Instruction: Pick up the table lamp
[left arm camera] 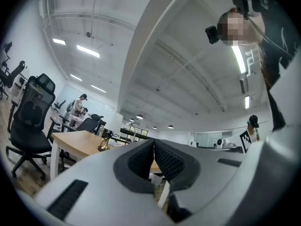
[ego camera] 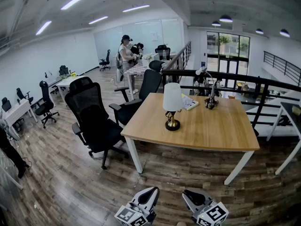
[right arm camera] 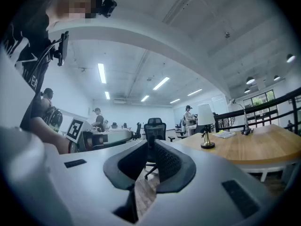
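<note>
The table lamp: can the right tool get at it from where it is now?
Probably not yet: the right tool is shut and hangs well short of the table where the table lamp stands. Nothing seems to block the way, though; only floor lies between.

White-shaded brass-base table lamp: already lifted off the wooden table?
No, the white-shaded brass-base table lamp stands upright on the light wooden table.
</note>
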The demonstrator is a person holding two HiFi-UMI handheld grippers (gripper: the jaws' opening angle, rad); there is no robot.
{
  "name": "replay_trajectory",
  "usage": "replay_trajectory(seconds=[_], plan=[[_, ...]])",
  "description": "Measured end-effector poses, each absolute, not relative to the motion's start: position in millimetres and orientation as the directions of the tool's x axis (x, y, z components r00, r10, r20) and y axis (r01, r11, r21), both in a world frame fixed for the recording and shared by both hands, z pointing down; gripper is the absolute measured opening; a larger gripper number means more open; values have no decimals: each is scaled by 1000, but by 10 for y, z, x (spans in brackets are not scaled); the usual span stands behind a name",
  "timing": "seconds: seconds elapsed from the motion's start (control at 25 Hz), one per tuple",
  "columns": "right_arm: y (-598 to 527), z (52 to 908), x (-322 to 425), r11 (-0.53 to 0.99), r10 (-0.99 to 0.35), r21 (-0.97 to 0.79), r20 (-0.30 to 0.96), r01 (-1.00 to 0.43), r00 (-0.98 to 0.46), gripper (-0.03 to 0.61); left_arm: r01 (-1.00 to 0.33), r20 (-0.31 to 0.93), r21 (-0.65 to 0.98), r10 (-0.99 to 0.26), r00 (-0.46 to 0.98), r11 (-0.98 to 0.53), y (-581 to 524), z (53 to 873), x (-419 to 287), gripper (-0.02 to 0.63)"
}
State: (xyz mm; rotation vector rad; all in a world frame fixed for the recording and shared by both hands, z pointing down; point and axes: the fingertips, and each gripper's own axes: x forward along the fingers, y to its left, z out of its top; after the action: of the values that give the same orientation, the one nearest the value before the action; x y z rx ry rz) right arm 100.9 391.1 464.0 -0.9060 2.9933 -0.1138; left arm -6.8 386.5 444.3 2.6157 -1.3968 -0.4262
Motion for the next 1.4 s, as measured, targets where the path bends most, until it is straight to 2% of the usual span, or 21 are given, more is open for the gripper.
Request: replay_trajectory(seconds=[0.6, 1.4], plan=[[2542, 4725, 1181, 850, -518, -103, 6, -516, -855, 58, -805, -152, 273, -850, 505, -527, 2484, 4516, 287, 9], [1794, 4934, 1422, 846, -514, -156, 14, -509, -858, 60, -795, -123, 313, -852, 509, -520, 1683, 4752, 607, 9]])
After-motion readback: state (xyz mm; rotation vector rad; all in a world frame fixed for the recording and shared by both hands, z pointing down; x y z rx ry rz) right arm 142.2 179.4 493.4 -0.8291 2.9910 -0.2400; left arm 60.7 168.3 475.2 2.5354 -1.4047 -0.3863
